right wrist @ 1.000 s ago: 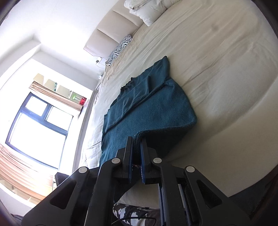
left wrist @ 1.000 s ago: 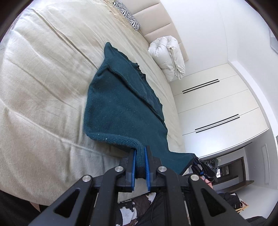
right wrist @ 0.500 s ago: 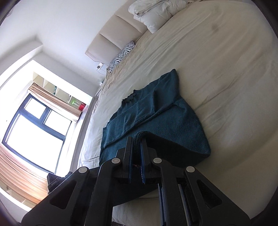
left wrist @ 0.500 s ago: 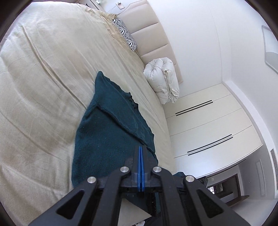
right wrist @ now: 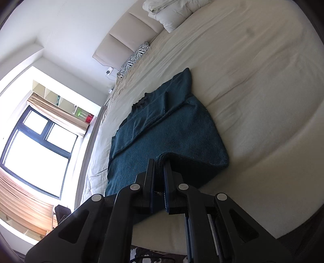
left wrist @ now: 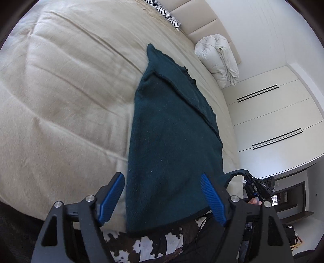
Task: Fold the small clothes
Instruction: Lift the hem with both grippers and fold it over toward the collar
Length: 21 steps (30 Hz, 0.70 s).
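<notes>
teal knitted garment (left wrist: pixel 174 141) lies on a beige bed (left wrist: pixel 60 101), stretching away from both claws toward the headboard, its near hem hanging over the bed edge closest to the claws.

left wrist view, left to right: the left claw (left wrist: pixel 162 198) has its jaws opening, spread wide. the left blue pad (left wrist: pixel 112 197) sits just off the garment's left edge, over bare bedding. the garment's near hem lies in the gap between the pads, neither pad pressing on it. the right blue pad (left wrist: pixel 212 199) stands at the garment's right side. beyond that pad, further right, the right claw (left wrist: pixel 249 183) appears small, with the garment's corner drawn up to it. far ahead and to the right of the claw, a folded white duvet (left wrist: pixel 218 58) rests by the headboard, and a zebra-print pillow (left wrist: pixel 164 14) lies straight ahead at the far end.

right wrist view, left to right: a bright window (right wrist: pixel 34 149) is far left of the claw. the right claw (right wrist: pixel 159 178) is clamped tight on a raised fold of the garment (right wrist: pixel 172 129), the cloth pinched between its pads and lifted slightly off the bed (right wrist: pixel 263 81). the rest of the garment spreads ahead of the claw, a sleeve folded across its top. bare bedding fills the right.
</notes>
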Motion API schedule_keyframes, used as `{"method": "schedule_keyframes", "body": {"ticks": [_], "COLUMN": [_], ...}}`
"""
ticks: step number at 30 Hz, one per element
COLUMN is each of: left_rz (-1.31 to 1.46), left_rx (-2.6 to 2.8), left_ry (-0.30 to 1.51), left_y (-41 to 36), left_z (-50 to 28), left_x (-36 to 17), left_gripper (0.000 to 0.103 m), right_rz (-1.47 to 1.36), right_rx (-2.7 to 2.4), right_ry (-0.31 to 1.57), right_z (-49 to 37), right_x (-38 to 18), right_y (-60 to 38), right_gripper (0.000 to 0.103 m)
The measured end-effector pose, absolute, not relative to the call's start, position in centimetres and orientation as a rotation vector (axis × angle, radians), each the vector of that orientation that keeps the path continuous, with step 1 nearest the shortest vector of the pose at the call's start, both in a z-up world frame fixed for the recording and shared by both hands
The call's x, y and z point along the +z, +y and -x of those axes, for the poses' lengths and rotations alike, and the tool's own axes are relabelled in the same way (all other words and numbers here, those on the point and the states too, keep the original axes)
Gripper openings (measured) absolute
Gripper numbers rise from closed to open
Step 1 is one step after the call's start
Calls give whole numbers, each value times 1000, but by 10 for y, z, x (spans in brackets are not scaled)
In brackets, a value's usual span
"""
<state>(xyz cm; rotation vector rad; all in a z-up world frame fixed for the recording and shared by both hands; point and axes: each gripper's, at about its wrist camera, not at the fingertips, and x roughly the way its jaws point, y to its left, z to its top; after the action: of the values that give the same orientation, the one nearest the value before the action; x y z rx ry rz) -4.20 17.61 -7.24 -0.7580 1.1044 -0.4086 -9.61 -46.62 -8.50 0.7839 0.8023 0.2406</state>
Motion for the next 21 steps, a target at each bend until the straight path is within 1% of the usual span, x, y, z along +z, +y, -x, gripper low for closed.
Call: {"method": "schedule_keyframes", "body": {"ticks": [4, 8, 11, 13, 15, 17, 18, 19, 20, 21], "left_rz": [729, 717, 723, 723, 740, 768, 775, 779, 782, 790], "left_rx": [-379, -394, -399, -410, -435, -449, -444, -430, -423, -422], "left_ry": [1201, 1228, 1242, 1252, 1260, 1271, 1276, 1279, 1283, 1282], "left_y": [174, 168, 166, 164, 164, 163, 165, 166, 168, 170], "left_z": [68, 73, 69, 68, 68, 68, 69, 70, 71, 72], "left_x": [-95, -107, -118, -125, -131, -137, -140, -140, -141, -142], "left_gripper": [77, 73, 65, 58, 56, 50, 42, 27, 20, 9], "right_rz": [-811, -834, -846, -841, -842, -846, -849, -851, -852, -850], "right_rx": [202, 172, 163, 165, 170, 172, 172, 173, 173, 173], "right_ry": [830, 838, 832, 829, 827, 824, 823, 823, 823, 823], "right_z": [136, 160, 167, 166, 166, 164, 164, 162, 161, 161], "right_x": [-99, -109, -112, -113, -113, -112, -112, -112, -112, -111], "right_y": [-480, -490, -492, -490, -489, -489, -489, -489, -489, -489], "right_gripper": [7, 7, 7, 7, 7, 7, 7, 7, 7, 7]}}
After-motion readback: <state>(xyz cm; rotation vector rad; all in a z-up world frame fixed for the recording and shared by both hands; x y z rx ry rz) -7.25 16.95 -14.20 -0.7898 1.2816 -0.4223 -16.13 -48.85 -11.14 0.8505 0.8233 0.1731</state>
